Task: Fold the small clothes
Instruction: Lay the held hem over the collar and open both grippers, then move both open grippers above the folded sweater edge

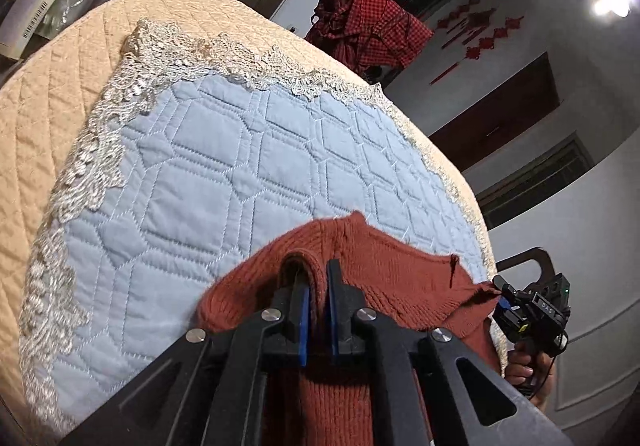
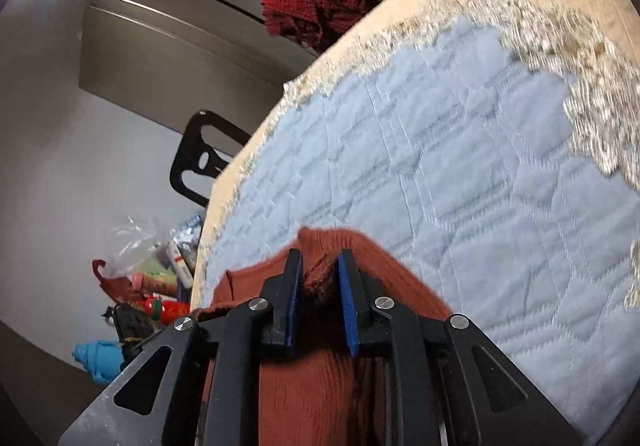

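Left hand-held gripper (image 1: 316,286), black with blue pads, is pinching a raised fold of the rust-red ribbed knit sweater (image 1: 380,278) between its two fingers. Right hand-held gripper (image 2: 318,278), of the same build, is pinching another bunched fold of the same sweater (image 2: 384,266); its fingers are standing slightly wider apart, with the knit filling the gap between them. In the left wrist view, the right hand-held gripper (image 1: 505,300) is also showing at the sweater's far end, held in a person's hand (image 1: 528,362), its fingertips touching the fabric.

The sweater is lying at the near edge of the table (image 1: 60,86), stretched between both grippers, part of it resting on the light blue quilted mat with a cream lace border (image 1: 224,166) and part hanging below the grippers off the edge. The mat is lying over a beige quilted cover on the table.

A red checked garment (image 1: 368,26) is hanging beyond the far edge of the table. A black chair back (image 2: 200,158) is standing beside the table. The right wrist view is showing a clear plastic bag of assorted packets (image 2: 156,258) on a surface beside the table; that view is blurring toward the far edge.
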Available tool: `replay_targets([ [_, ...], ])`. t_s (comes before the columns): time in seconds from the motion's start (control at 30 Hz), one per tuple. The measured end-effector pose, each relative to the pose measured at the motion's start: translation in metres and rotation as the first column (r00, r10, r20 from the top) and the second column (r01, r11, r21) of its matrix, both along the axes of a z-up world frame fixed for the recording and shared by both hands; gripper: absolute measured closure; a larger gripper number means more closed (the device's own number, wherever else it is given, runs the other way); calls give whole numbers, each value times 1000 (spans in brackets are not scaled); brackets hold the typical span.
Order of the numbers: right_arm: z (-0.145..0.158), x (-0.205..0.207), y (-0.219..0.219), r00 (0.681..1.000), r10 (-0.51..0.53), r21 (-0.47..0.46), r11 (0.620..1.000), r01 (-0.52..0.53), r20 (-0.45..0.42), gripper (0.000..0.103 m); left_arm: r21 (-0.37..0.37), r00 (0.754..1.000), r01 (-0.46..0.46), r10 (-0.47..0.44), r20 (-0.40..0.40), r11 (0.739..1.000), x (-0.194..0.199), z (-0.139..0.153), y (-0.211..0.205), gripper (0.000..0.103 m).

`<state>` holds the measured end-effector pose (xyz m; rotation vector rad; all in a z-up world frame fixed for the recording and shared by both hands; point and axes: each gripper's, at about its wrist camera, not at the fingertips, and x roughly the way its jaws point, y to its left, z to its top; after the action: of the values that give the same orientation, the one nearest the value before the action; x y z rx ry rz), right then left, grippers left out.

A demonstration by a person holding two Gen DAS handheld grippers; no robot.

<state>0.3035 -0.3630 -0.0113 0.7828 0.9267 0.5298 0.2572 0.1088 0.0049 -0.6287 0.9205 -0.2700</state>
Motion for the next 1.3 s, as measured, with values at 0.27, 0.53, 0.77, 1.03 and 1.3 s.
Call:
replay_targets([
  [0.27,17,-1,1,997,-13,-63,998,18,72,71,-16,998,-42,43,38,999,0,8,6,57],
  [0.53,31,-15,10,989,30,-123,992,-12,144,70,80,991,-22,11,131,997,-19,33,-4,54],
  [0.77,8,-14,36,991,100,-354,933,-61,90,71,281,990,79,-109,93,957,-18,12,-51,54],
  [1.03,25,-33,42,981,114,-473,881,-27,155,79,416,981,75,-141,130,906,-46,28,-72,54],
  [1.3,30,-83,66,951,235,-549,831,-89,201,77,461,966,78,-181,183,884,-84,42,-93,54],
])
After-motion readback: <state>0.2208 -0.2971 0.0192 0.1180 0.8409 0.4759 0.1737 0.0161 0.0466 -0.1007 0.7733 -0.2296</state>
